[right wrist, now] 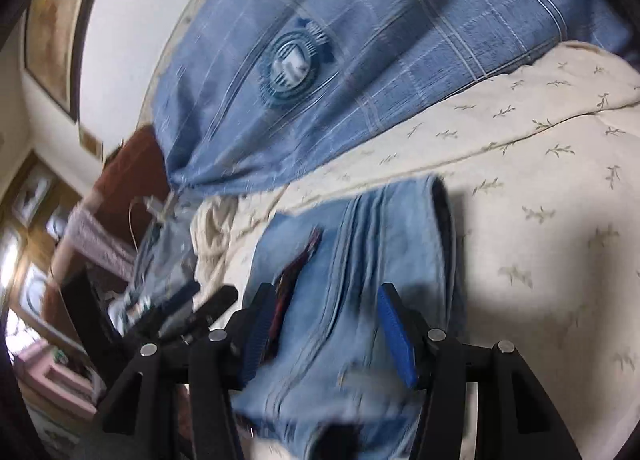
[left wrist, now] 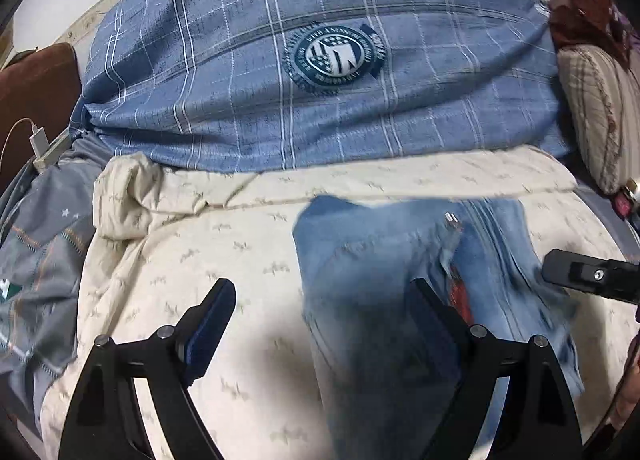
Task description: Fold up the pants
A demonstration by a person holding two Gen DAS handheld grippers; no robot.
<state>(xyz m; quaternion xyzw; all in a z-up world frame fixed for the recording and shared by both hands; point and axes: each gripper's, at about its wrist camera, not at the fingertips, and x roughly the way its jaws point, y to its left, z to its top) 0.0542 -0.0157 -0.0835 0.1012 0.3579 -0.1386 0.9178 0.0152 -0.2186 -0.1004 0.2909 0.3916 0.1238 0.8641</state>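
**Op:** Denim, pale blue, lying on the cream quilt (left wrist: 224, 244). That's the pants (left wrist: 360, 260), folded into a stack, far edge running just short of the quilt's hem seam.

**Spotter:** Where are your jaws?

**Op:** My left gripper (left wrist: 324, 300) stands wide with nothing pinched: the left finger is over bare quilt, the right finger over the denim's left part. My right gripper (right wrist: 324, 324) is at a middling gap with the pants running up between the pads; blur keeps me from telling whether they actually press the cloth, so I can't call a grip.

**Spotter:** Room to move?

**Op:** Plenty of open quilt to the left of the pants in the left view, up to a bunched fold of quilt at the far left. To the right of the stack in the right view, more bare cream cloth. Beyond the far edge, the blue checked duvet (left wrist: 320, 60) heaps up like a wall. A striped pillow (left wrist: 596, 112) sits at the right end, and a white charger (left wrist: 38, 140) lies off the quilt's left corner.
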